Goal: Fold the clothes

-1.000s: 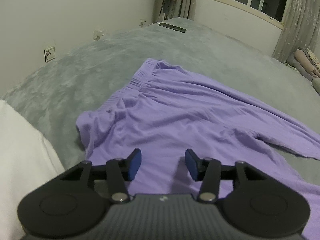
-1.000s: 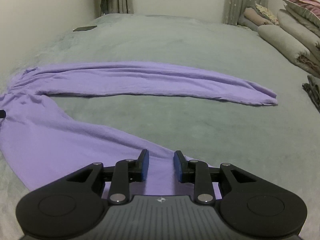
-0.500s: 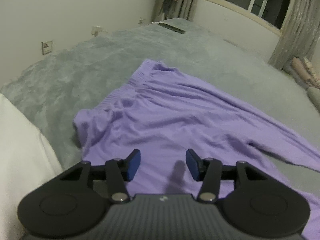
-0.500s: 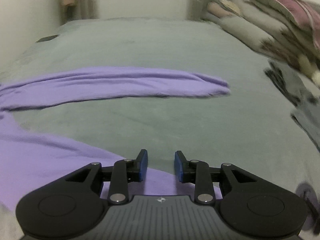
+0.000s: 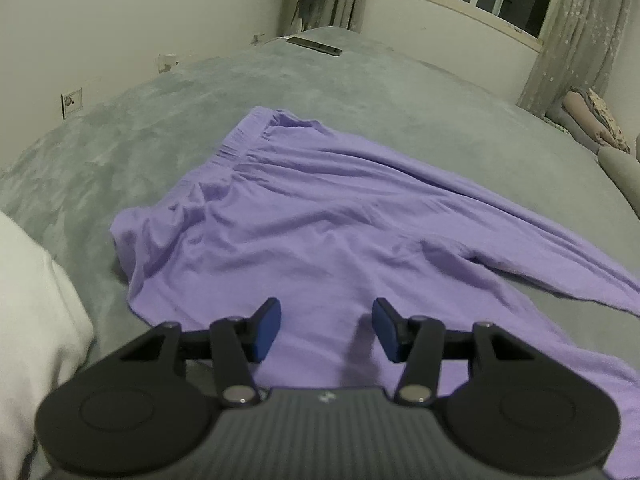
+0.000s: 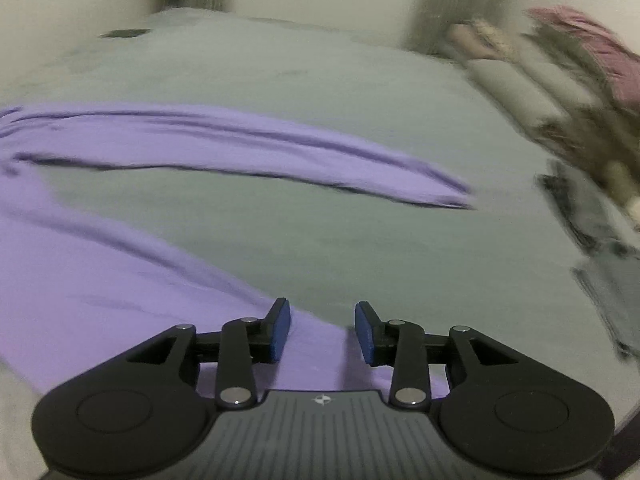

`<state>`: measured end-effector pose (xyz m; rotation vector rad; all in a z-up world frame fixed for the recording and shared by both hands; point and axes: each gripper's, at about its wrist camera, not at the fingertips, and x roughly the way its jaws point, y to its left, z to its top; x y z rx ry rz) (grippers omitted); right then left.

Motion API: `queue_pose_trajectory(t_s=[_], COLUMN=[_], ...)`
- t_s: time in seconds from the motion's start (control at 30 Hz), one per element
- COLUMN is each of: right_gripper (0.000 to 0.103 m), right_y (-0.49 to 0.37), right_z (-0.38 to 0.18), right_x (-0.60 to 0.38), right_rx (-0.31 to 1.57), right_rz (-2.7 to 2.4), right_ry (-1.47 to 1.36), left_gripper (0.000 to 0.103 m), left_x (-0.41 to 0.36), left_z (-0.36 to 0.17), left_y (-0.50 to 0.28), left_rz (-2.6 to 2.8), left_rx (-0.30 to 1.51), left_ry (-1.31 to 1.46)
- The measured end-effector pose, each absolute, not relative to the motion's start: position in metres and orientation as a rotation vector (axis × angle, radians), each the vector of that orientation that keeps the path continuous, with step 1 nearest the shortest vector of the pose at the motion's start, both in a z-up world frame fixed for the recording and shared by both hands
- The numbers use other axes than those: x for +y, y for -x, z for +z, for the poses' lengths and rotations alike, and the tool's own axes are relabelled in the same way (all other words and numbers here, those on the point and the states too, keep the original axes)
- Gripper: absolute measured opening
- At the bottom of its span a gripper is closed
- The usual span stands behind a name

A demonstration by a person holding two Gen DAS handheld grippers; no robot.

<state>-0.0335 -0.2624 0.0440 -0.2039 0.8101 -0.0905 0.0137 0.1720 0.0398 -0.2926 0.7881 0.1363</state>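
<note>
The left gripper (image 5: 326, 328) is hovering at the bottom centre of its frame, jaws standing moderately apart with nothing pinched, above the purple trousers (image 5: 320, 232) lying across the middle on the grey bedspread (image 5: 360, 92). The right gripper (image 6: 322, 330) is opening its narrower jaws, nothing pressed between them, over a trouser leg (image 6: 100, 280) running in from the lower left

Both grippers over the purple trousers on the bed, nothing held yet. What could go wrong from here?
1. The purple trousers lie rumpled near the waistband, so a pinch there may catch only the top layer.
2. The right gripper, jaws opening and empty, hangs over the near leg's edge; it could grab the grey bed cover too.
3. The legs are splayed apart, so folding may come out skewed.
</note>
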Motion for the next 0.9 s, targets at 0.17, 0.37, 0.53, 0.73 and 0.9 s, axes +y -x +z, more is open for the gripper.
queue_pose_trajectory(t_s=[0.17,0.37,0.53,0.73,0.9], right_gripper=[0.035,0.035,0.035,0.035,0.035], right_y=[0.063,0.084,0.093,0.116,0.123], right_z=[0.054,0.050,0.040,0.045,0.060], right_x=[-0.298,-0.332,-0.310,-0.310,-0.326], right_rx=[0.787,0.794,0.845,0.835,0.736], right_rz=[-0.178,-0.331,-0.260,-0.214,-0.165], right_ry=[0.057,-0.009,0.133,0.140,-0.002], left_gripper=[0.048,0.052,0.053,0.053,0.054], left_x=[0.156,0.132,0.122,0.126,0.128], left_z=[0.046,0.043,0.039,0.040,0.041], left_y=[-0.003,0.010,0.010,0.010,0.009], left_rz=[0.071,-0.030,-0.044,-0.049,-0.057], left_rx=[0.807,0.841,0.849,0.857,0.860], left_ry=[0.358,0.368,0.305,0.332,0.344])
